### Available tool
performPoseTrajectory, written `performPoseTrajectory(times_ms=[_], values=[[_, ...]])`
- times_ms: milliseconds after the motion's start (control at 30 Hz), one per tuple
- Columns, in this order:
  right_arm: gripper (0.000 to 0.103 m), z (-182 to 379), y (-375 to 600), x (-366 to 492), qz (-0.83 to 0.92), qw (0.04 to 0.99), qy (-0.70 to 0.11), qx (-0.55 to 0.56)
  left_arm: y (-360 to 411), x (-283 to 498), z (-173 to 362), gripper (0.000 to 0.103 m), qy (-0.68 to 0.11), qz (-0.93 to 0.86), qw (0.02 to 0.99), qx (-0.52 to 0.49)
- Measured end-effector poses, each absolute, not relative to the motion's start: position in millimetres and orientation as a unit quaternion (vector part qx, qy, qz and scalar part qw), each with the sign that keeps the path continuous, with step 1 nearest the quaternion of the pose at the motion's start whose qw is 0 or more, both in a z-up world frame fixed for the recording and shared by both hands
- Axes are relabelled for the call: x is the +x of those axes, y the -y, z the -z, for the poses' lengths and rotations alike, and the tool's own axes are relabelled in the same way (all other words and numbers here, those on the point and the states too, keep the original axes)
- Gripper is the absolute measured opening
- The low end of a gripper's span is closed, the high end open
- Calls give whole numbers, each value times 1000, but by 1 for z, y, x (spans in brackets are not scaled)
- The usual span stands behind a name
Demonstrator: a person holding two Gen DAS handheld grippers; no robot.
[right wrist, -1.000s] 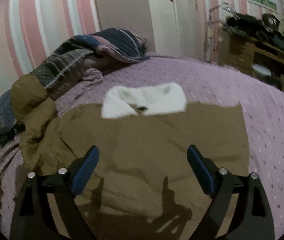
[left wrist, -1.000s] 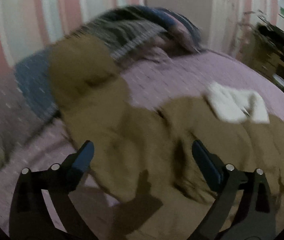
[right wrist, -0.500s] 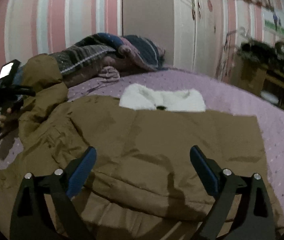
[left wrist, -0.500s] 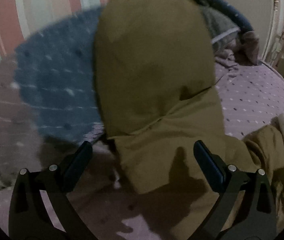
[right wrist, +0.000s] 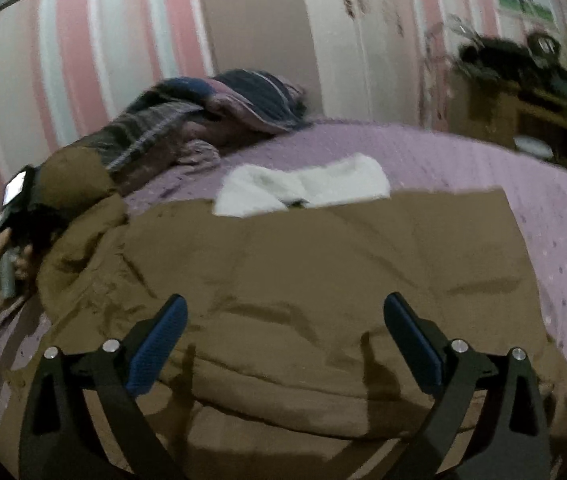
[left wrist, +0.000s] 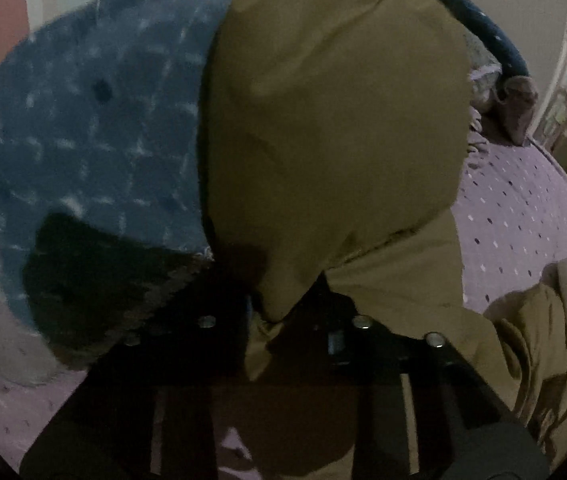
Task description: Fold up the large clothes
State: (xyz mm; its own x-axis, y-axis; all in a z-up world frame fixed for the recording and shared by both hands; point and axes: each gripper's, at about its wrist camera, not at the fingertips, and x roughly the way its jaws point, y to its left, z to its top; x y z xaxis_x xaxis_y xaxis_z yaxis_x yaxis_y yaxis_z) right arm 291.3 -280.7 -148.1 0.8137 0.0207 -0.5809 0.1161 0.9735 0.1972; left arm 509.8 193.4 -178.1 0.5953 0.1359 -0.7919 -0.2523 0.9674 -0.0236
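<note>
A large brown coat with a white fleece collar lies flat on a purple dotted bedspread. Its left sleeve rises up in front of the left wrist camera. My left gripper is shut on the sleeve's lower edge, and brown cloth bunches between its jaws. It also shows at the far left of the right wrist view, held in a hand. My right gripper is open and empty, low over the coat's near hem.
A blue dotted pillow sits behind the sleeve. Striped blankets are piled at the head of the bed. A striped wall, a door and a cluttered wooden desk stand beyond the bed.
My left gripper moved in on the raised sleeve and closed on its lower edge. My right gripper stayed open over the coat and shifted only slightly.
</note>
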Motion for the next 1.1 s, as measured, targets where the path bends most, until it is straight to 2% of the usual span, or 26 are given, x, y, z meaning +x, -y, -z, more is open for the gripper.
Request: performPoseTrajectory(times_ms=[67, 167, 467, 667, 800, 1100], values=[[99, 153, 292, 293, 42, 940, -310, 132, -187, 504, 173, 14, -434, -98, 893, -61], [99, 154, 302, 294, 65, 940, -309, 131, -172, 494, 162, 9, -429, -82, 898, -50], [99, 157, 337, 320, 127, 928, -337, 96, -118, 423, 105, 4, -399, -26, 916, -24], [99, 162, 358, 326, 120, 923, -340, 137, -48, 377, 75, 3, -397, 26, 917, 20], [99, 154, 367, 316, 122, 927, -324, 141, 17, 355, 81, 3, -414, 65, 906, 50], [99, 156, 398, 303, 145, 923, -321, 153, 152, 318, 150, 3, -432, 137, 883, 120]])
